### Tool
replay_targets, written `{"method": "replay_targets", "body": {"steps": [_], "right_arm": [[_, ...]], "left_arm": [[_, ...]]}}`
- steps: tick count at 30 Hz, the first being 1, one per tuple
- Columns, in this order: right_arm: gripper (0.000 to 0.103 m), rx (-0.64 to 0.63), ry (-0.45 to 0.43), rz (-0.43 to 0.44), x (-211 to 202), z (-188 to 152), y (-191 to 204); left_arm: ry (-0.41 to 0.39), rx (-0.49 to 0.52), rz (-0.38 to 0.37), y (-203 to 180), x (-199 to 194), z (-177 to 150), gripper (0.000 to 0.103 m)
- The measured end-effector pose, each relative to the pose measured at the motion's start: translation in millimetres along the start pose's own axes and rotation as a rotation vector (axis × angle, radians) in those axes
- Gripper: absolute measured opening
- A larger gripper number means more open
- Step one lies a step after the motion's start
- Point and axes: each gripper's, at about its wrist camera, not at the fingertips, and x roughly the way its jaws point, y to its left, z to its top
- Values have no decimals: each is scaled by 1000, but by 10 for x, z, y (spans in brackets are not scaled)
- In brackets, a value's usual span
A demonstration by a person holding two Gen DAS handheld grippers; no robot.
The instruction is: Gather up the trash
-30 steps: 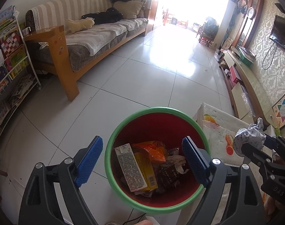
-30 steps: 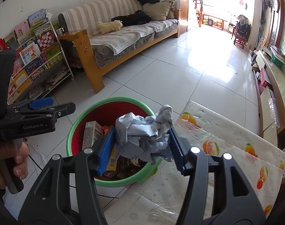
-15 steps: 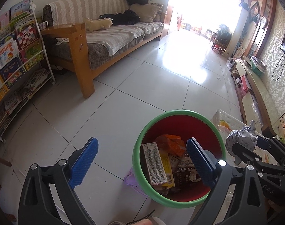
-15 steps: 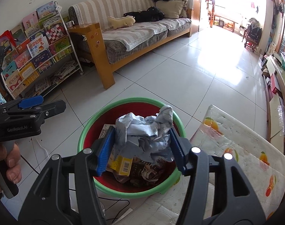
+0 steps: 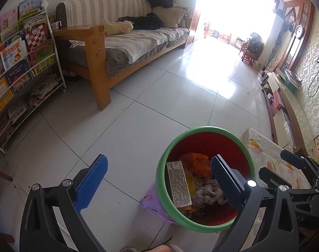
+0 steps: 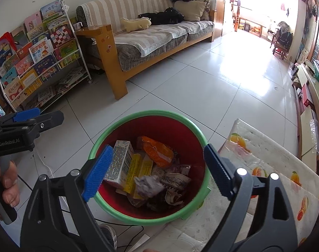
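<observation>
The crumpled paper ball (image 6: 147, 185) is a pale grey-white wad, creased all over. It lies loose in the bin (image 6: 125, 209), a round bucket with a green rim and red inside, standing on the white tiled floor (image 6: 201, 88). The ball rests on top of other rubbish: just left of it a grey-printed drink carton (image 6: 119, 163) and a yellow box (image 6: 136, 172), beyond it an orange wrapper (image 6: 157, 150), to its right dark printed packets.

The right tool (image 6: 157, 172) hangs over the bin with its blue pads spread wide and nothing between them; the ball lies below the gap, clear of both pads. The left tool (image 5: 159, 181) is also spread and empty, its right pad over the bin, its left pad over bare floor. A bench (image 6: 264, 163) with a fruit-print cover touches the bin's right side.
</observation>
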Motion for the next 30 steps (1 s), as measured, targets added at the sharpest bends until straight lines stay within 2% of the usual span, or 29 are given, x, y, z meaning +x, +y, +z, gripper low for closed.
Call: {"method": "replay_targets", "body": {"steps": [13,18,30], "right_arm": [[89,0,-24,-4,-166,-22,-32],[93,14,-43,-13,-330,-82,-106],[98,59,-117,-85,-1156,-387,-554]], "left_arm": [[-15,10,-4,-104,-100,-13,95],[-27,24,-8,-222,-197,-15,95],[-79,107,-68,-1036,-637,-151,95]]}}
